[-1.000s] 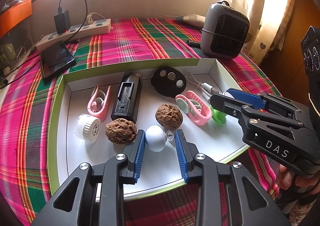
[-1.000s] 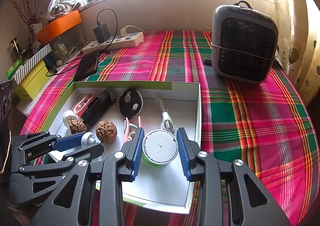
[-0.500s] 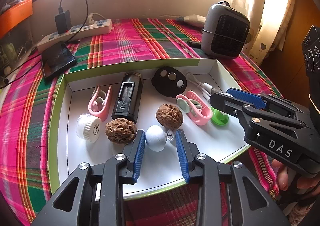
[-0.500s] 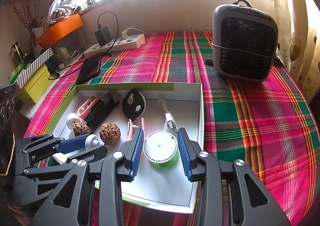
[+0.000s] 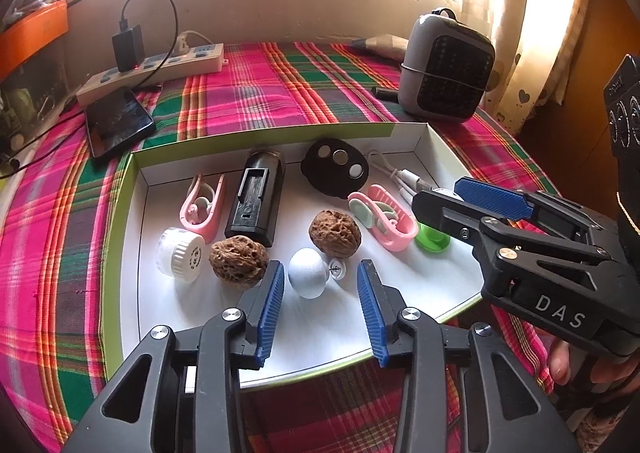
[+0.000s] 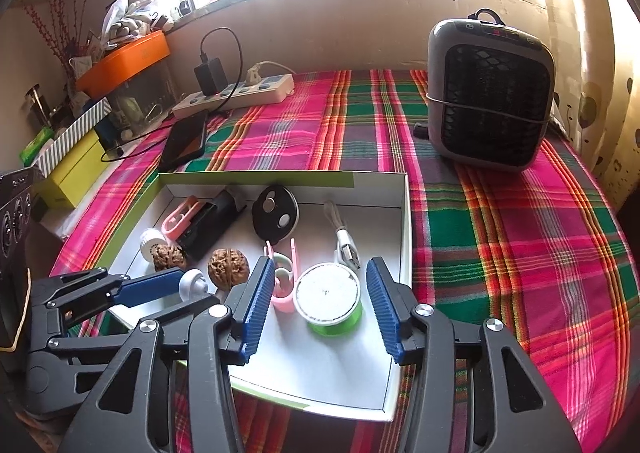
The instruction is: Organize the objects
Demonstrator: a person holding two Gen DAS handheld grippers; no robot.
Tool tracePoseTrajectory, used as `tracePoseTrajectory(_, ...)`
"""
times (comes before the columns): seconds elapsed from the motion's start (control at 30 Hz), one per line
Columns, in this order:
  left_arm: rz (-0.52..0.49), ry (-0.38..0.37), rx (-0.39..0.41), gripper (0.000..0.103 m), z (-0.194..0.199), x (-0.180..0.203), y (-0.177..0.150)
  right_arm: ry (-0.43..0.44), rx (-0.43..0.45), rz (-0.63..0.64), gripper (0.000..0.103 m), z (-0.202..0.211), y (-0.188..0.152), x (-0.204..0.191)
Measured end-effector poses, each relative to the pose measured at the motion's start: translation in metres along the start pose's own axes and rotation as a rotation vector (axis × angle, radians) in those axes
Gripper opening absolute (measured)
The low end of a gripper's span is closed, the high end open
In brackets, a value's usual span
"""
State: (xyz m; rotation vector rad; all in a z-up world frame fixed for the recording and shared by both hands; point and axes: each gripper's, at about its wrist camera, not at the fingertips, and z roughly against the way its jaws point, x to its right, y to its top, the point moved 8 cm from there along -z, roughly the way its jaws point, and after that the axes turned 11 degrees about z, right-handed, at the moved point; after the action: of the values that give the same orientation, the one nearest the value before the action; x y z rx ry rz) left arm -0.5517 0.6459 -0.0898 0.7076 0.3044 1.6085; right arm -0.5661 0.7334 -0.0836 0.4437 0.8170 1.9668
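Lying in the shallow white box [image 5: 132, 253] with green rim: two walnuts [image 5: 335, 227] [image 5: 238, 261], two pink clips [image 5: 202, 207] [image 5: 384, 215], one black battery holder [image 5: 256, 205], one black oval fob [image 5: 335, 169], one white cable [image 6: 346, 245], one white ribbed cap [image 5: 180, 255], one white ball-headed knob [image 5: 307, 272], one green spool [image 6: 329, 297] with a white top. Sitting on the plaid cloth beyond the box's far wall: one grey heater [image 6: 492, 97], one power strip [image 6: 240, 93], one dark phone [image 6: 185, 139]. Left gripper [image 5: 320, 285] having just been opening, blue pads spread wide over the box's near edge, the knob resting between them on the box floor with gaps on both sides. Right gripper [image 6: 316, 295] likewise just been opening, pads standing apart either side of the spool near the box's right wall, touching neither side of it. Leaving bare white floor along the box's near edge, in front of both grippers; crowding toward the far wall and left half. Lying open to the right of the box, a wide stretch of cloth.
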Motion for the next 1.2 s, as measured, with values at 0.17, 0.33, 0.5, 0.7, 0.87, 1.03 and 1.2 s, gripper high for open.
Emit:
tracePoseTrajectory(0.17, 0.012, 0.007, 0.016, 0.037, 0.009, -0.002, -0.001, -0.008, 0.011, -0.009, 0.049, 0.006, -0.001, 0.0)
tracePoseTrajectory(0.33, 0.018, 0.015, 0.034, 0.037, 0.018, -0.002, -0.002, -0.023, 0.023, -0.005, 0.049, 0.014, -0.002, -0.004)
tracePoseTrajectory(0.5, 0.016, 0.015, 0.051, 0.037, 0.028, 0.001, -0.006, -0.03, 0.032, 0.004, 0.049, 0.022, -0.004, -0.009)
tracePoseTrajectory(0.7, 0.006, 0.018, 0.068, 0.037, 0.038, 0.004, -0.011, -0.051, 0.053, 0.013, 0.049, 0.036, -0.007, -0.013)
tracePoseTrajectory(0.87, -0.003, 0.01, 0.087, 0.037, 0.049, 0.009, -0.017, -0.056, 0.07, 0.001, 0.049, 0.05, -0.014, -0.016)
tracePoseTrajectory(1.03, -0.005, 0.011, 0.101, 0.037, 0.06, 0.01, -0.03, -0.057, 0.081, 0.003, 0.049, 0.062, -0.021, -0.024)
tracePoseTrajectory(1.2, 0.012, 0.049, 0.111, 0.037, 0.068, 0.004, -0.046, -0.07, 0.068, 0.027, 0.049, 0.068, -0.033, -0.033)
